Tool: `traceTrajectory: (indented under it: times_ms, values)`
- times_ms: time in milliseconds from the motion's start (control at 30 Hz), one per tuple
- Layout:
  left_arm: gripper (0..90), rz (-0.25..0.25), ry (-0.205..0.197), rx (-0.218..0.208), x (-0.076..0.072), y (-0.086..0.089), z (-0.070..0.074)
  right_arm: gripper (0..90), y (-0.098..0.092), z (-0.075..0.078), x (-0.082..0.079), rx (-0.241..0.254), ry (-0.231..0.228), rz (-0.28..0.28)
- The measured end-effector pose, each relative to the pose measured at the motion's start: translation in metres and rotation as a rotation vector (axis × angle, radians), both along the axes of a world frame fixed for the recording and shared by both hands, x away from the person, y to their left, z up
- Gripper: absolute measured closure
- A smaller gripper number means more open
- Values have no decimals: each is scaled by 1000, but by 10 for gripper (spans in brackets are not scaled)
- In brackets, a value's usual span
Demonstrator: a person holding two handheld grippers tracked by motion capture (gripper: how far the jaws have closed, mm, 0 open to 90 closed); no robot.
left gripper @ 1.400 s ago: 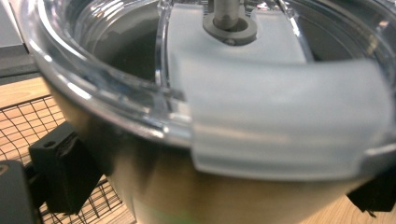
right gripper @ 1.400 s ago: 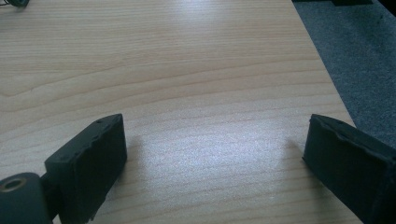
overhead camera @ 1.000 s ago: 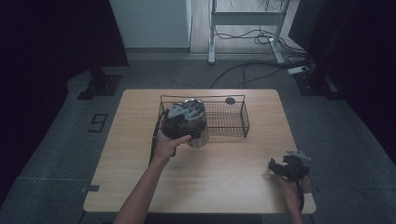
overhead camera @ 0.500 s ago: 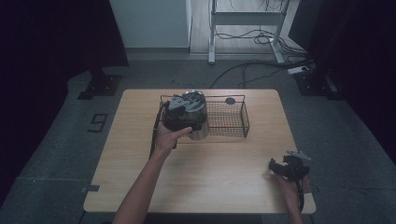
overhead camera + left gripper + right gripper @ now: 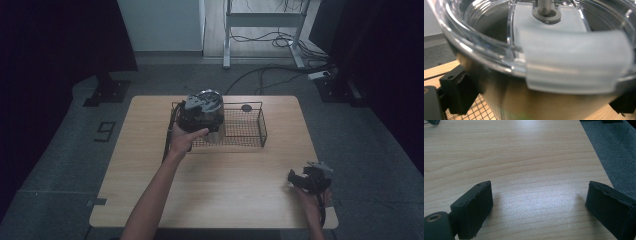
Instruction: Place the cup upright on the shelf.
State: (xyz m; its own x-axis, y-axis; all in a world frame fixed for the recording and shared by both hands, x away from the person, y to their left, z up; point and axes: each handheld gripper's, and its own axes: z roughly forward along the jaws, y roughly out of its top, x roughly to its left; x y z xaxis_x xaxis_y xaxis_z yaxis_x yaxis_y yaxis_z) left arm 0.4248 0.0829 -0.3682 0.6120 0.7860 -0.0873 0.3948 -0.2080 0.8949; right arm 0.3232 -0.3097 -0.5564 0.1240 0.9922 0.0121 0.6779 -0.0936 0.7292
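While the left hand-held gripper (image 5: 200, 116) clamps a steel tumbler (image 5: 212, 112) with a clear lid (image 5: 524, 37), the cup hangs upright over the left end of the wire basket (image 5: 250, 127) (long axis vertical). Its likely set-down spot lies directly below. Well apart at the near corner of the surface (image 5: 225, 185), the right hand-held gripper (image 5: 306, 180) rests with jaws spread, holding nothing

Bare forearms, black left claw (image 5: 196, 116) trailing a dark cable, black right claw (image 5: 539, 213) with blocky matte jaws
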Motion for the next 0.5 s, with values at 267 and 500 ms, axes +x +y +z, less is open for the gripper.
traceTrajectory:
  times_ms: [267,500]
  values:
    - [39,2,-11,12,10,-8,1,74,0,0,0,0,-1,-1]
    - [39,28,0,19,24,-10,-1,76,0,0,0,-1,-2,0]
